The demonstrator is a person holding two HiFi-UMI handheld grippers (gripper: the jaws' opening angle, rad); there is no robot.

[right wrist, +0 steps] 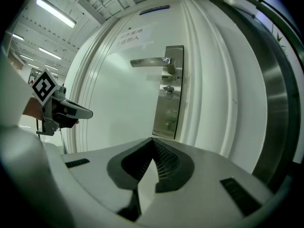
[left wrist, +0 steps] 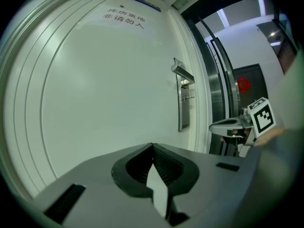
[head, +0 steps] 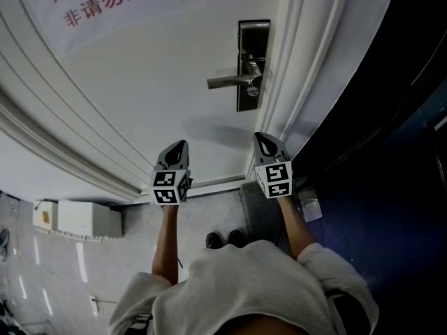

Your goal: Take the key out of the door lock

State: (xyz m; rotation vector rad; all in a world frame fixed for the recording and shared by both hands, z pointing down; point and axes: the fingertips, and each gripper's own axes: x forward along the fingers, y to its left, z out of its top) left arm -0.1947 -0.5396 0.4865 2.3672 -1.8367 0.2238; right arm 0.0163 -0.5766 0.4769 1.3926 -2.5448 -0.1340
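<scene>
A person stands facing a white door (head: 154, 82), holding a two-jaw gripper in each hand, both aimed at the door and well short of it. The left gripper (head: 180, 147) has its jaws pressed together at the tips with nothing between them. It touches nothing and points at the plain door panel, to the left of the lock. The right gripper (head: 263, 142) is clenched the same way, jaws fully together and empty, and it faces the door's edge just below the lock. The two grippers are side by side and apart from each other.

On the door, a tall metal lock plate (head: 246, 33) carries a lever handle (head: 230, 82) that sticks out to the left. The key (right wrist: 167, 93) sits in the lock just under the handle, with no gripper near it.
</scene>
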